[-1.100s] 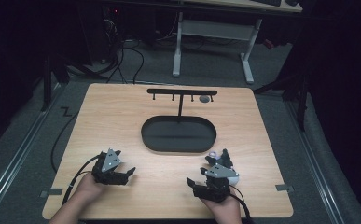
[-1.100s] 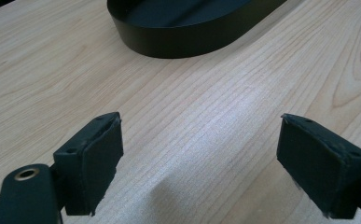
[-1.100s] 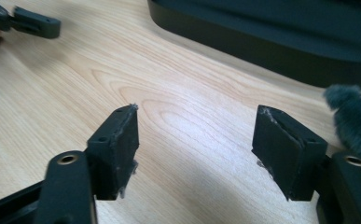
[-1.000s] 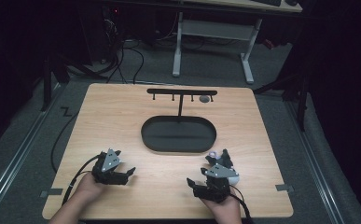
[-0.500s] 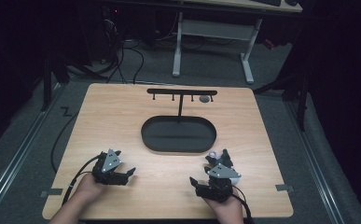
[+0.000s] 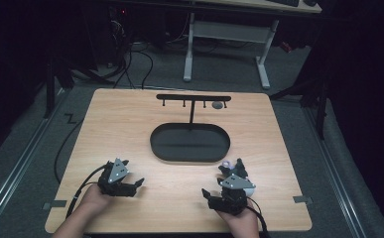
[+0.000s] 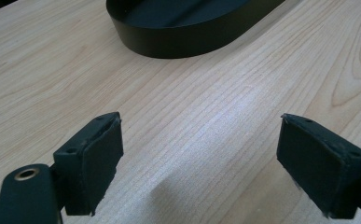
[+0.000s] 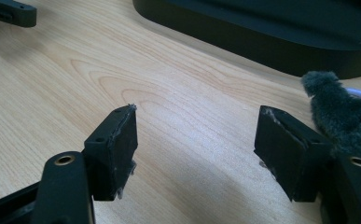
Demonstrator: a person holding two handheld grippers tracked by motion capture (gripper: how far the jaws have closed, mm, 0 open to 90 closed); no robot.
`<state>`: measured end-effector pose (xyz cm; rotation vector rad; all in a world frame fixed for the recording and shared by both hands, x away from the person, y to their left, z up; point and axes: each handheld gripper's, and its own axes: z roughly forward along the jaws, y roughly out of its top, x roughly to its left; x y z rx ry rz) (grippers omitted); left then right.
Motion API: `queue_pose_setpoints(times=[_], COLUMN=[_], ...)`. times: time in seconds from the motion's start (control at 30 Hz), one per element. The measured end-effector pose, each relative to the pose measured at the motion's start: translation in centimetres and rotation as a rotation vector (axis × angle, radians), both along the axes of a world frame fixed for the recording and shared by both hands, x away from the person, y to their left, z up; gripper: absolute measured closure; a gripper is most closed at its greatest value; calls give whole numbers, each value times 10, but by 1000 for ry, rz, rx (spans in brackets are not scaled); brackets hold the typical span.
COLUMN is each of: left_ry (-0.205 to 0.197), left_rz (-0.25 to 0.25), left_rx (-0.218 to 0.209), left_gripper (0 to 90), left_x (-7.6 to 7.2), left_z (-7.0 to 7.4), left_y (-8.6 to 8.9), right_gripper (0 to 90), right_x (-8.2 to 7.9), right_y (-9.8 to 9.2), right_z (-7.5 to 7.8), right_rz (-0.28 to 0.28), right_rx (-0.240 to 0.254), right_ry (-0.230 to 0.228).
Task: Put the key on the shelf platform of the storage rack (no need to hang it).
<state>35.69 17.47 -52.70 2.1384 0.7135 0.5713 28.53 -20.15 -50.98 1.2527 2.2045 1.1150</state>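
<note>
Left tool (image 6: 130,184) and right tool (image 6: 224,184) both spread, nothing between the pads, low on the tabletop (image 6: 120,129). Grey fuzzy thing (image 8: 341,109) touches the right tool's outer side, near the black oval tray (image 6: 189,156).

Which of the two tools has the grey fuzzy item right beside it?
The right tool. The grey fuzzy item lies against its outer jaw, near the black oval tray; the left tool has bare wood around it.

Both grippers are matte black, each topped by a grey three-cornered plate: the left gripper (image 6: 128,184) at seven o'clock on the table, the right gripper (image 6: 227,184) at five. Black cables trail back. The rectangular jaw pads (edges slightly frayed) sit beside brass-ringed screw holes.
</note>
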Motion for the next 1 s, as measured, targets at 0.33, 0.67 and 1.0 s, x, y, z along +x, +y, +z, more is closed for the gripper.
queue_pose_setpoints(times=[0.33,0.67,1.0], left_ry=[0,0,1], left_rz=[0,0,1], left_rx=[0,0,0], left_gripper=[154,153,153], left_x=[0,0,0], left_z=[0,0,0], left_y=[0,0,0], right_gripper=[314,314,305], right_x=[1,3,4], right_y=[1,0,1], right_z=[-2,-3,-1], right_rz=[1,-3,-13], right_rx=[-31,-44,-64], right_ry=[22,58,110])
